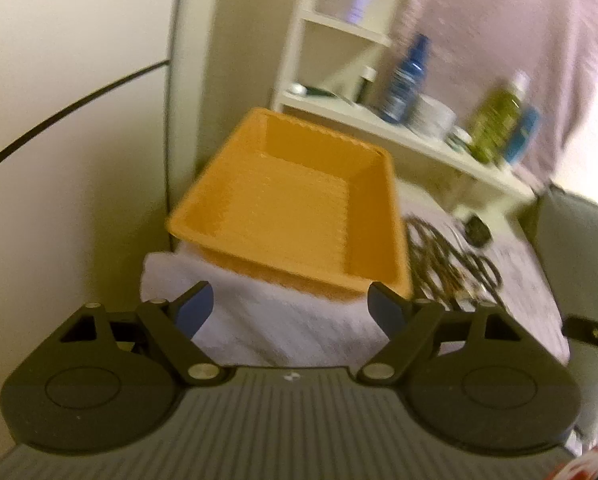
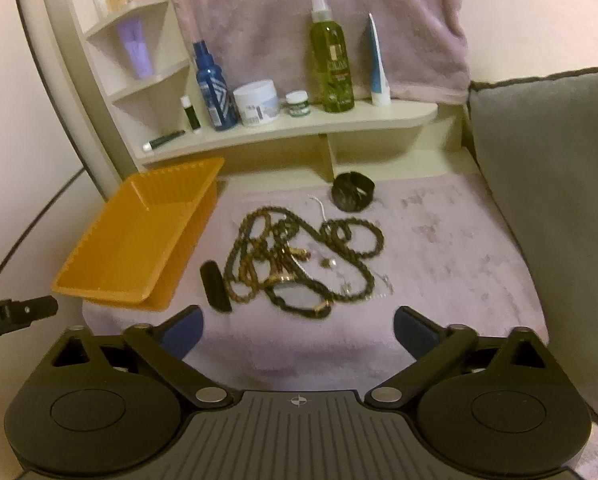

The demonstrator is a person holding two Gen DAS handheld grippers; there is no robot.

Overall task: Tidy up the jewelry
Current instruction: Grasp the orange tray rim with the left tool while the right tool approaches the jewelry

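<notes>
Both the left gripper [image 1: 289, 310] and right gripper [image 2: 297, 330] hover wide open, holding nothing; tangled necklaces [image 2: 299, 258] lie at twelve o'clock, orange tray [image 2: 135, 236] empty at ten o'clock, likely awaiting them

Cream wall [image 2: 27, 128] at left, dark cable [image 2: 15, 248] across it. White tiered corner shelf [image 2: 139, 80] joins a long low shelf [image 2: 299, 126] with bottles and jars; pinkish towel [image 2: 319, 28] hangs behind. Pale lilac cloth [image 2: 439, 248] covers the work surface; grey cushion [image 2: 547, 200] at right. Warm, dim indoor light.
</notes>
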